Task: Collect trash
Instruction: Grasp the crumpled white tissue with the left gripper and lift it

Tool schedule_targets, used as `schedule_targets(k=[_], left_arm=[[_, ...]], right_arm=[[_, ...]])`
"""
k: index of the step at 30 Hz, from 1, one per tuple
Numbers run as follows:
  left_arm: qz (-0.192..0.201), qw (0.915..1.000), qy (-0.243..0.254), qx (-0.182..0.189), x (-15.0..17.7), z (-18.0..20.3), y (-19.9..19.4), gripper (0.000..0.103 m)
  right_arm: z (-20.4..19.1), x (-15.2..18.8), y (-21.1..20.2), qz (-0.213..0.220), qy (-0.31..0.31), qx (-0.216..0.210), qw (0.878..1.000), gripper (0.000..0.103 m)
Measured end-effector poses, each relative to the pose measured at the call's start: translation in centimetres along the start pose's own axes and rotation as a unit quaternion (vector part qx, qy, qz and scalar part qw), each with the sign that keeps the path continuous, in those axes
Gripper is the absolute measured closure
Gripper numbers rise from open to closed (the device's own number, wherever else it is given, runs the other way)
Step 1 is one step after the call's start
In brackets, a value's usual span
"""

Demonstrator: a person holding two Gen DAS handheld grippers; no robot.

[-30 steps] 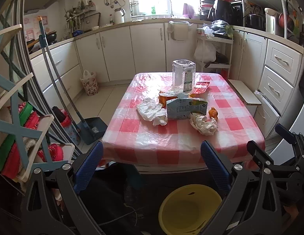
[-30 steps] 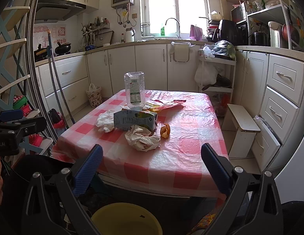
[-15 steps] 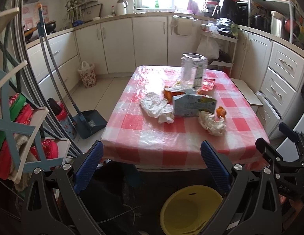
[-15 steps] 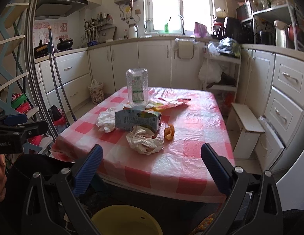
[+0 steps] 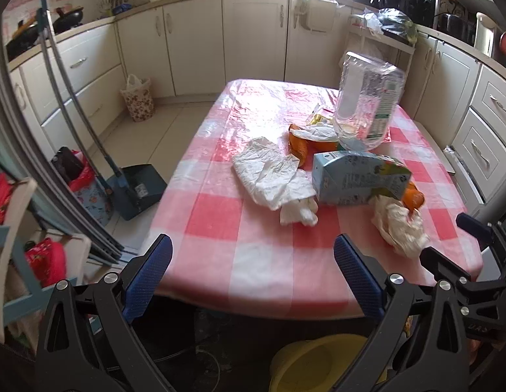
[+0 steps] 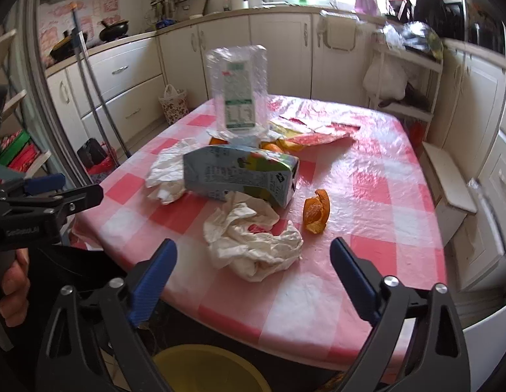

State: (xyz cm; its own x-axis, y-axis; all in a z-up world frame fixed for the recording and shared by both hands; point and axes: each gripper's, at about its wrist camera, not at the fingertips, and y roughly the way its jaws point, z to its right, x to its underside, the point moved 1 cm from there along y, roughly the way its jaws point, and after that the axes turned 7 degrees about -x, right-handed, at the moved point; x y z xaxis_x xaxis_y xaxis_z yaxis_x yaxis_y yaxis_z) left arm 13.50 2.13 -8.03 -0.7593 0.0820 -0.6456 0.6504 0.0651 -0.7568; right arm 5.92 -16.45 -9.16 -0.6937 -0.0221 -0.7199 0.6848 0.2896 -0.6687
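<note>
Trash lies on a red-checked table (image 5: 253,281) (image 6: 367,261): a blue juice carton (image 5: 357,179) (image 6: 240,176) on its side, a crumpled white tissue (image 5: 400,228) (image 6: 253,245), a flat white tissue (image 5: 272,173) (image 6: 165,173), orange peel (image 6: 315,210) (image 5: 413,197), wrappers (image 6: 315,135) and a clear plastic bottle (image 5: 367,104) (image 6: 240,91). My left gripper (image 5: 253,274) is open and empty at the table's near edge. My right gripper (image 6: 253,274) is open and empty, just short of the crumpled tissue. A yellow bin (image 5: 318,362) (image 6: 204,369) stands on the floor below both.
White kitchen cabinets (image 5: 253,32) run around the room. A blue dustpan (image 5: 135,189) and broom lean at the left. A shelf rack (image 5: 24,245) stands close on the left. A white step stool (image 6: 445,176) sits right of the table.
Both grippers have moved forward and closer to the table; the trash now looms larger. Both stay open and empty.
</note>
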Motion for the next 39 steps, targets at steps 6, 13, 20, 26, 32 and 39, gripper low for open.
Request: schedule_targets(k=[6, 13, 20, 26, 32, 39], left_arm=[[-0.034, 0.9986, -0.039, 0.012, -2.5, -0.2, 5.0, 0.007], [-0.051, 0.9976, -0.045, -0.009, -5.2, 1.0, 9.4, 0.01], [-0.069, 0.9974, -0.014, -0.013, -6.2, 2.1, 12.6, 0.084], [-0.057, 0.9976, -0.033, 0.022, -6.5, 0.2, 11.2, 0.1], [-0.032, 0.9966, -0.061, 0.044, -6.5, -2.1, 7.7, 0.1], [0.011, 0.9938, -0.092, 0.061, -7.3, -4.9, 3.1, 0.1]], right_arm=[[0.9, 0.1, 2.2, -0.024, 0.022, -0.01, 0.999, 0.023], [0.4, 0.2, 3.3, -0.037, 0.019, -0.017, 0.999, 0.026], [0.5, 0.2, 3.7, -0.039, 0.016, -0.015, 0.999, 0.027], [1.1, 0.1, 4.0, -0.039, 0.027, -0.02, 0.999, 0.028], [1.1, 0.1, 3.8, -0.037, 0.027, -0.022, 0.999, 0.028], [1.4, 0.1, 3.6, -0.034, 0.032, -0.024, 0.999, 0.034]])
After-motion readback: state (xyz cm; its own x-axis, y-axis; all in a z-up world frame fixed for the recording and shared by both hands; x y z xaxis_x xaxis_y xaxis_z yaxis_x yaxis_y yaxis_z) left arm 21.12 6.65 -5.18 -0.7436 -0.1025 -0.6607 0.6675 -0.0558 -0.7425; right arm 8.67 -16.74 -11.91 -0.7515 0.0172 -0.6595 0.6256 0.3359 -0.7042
